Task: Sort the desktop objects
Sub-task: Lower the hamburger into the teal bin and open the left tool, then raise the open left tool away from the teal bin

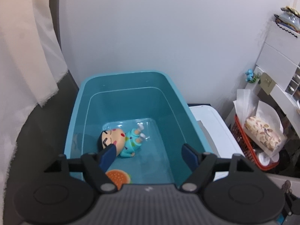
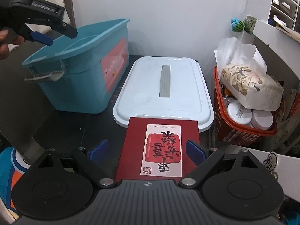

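Note:
A teal bin (image 1: 169, 78) fills the left wrist view. On its floor lie a small doll with black hair and a light-blue outfit (image 1: 120, 140) and a burger toy (image 1: 118, 177). My left gripper (image 1: 148, 151) hangs open over the bin, its jaws apart and nothing between them; the doll lies loose below the left finger. The right wrist view shows that left gripper (image 2: 40, 37) above the bin (image 2: 78, 71). My right gripper (image 2: 147, 149) stands open over a dark red book with a white and red label (image 2: 131, 150), which rests partly on a white lid (image 2: 163, 86).
A red basket (image 2: 243, 129) at the right holds a flowered tissue pack (image 2: 249, 82), a plastic bag and white round tubs. White drawers and a wall stand behind. A blue and orange item (image 2: 7, 168) lies at the lower left. The tabletop is dark.

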Motion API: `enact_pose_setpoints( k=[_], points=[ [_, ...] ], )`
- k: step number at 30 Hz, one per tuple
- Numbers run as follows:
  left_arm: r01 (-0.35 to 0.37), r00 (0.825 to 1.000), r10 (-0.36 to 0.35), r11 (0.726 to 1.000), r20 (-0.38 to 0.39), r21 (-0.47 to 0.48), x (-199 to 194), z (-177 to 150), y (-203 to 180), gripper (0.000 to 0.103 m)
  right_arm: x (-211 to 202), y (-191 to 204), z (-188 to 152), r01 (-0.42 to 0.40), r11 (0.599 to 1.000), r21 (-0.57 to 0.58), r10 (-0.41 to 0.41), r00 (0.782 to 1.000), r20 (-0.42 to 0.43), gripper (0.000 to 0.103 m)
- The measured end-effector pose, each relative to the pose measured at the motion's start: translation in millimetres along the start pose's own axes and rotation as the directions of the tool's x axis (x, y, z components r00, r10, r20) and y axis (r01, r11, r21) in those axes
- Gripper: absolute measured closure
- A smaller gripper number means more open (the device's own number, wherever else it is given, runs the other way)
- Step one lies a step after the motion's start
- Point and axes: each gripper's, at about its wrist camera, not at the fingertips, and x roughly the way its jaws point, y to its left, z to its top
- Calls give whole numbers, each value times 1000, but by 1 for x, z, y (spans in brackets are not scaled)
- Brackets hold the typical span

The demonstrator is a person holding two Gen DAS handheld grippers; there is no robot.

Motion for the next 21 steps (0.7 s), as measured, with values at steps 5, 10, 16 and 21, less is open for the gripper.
enact_pose_setpoints(
  k=[5, 10, 16, 21],
  points=[
    [3, 1000, -3, 1000, 0, 5, -8, -4, -4, 24, -1, 0, -1, 4, 1000, -1, -4, 1000, 4, 10],
    [15, 1000, -15, 1000, 4, 12, -17, -11, -13, 24, -5, -3, -3, 8, 1000, 5, -8, 1000, 13, 10],
    [27, 999, -27, 999, 21, 18, -36, -17, -25, 24, -8, -6, -10, 18, 1000, 3, -18, 1000, 5, 10],
    [48, 998, -48, 999, 35, 24, -49, -25, -38, 24, -27, -10, -17, 18, 1000, -10, -18, 999, 31, 10]
  ],
)
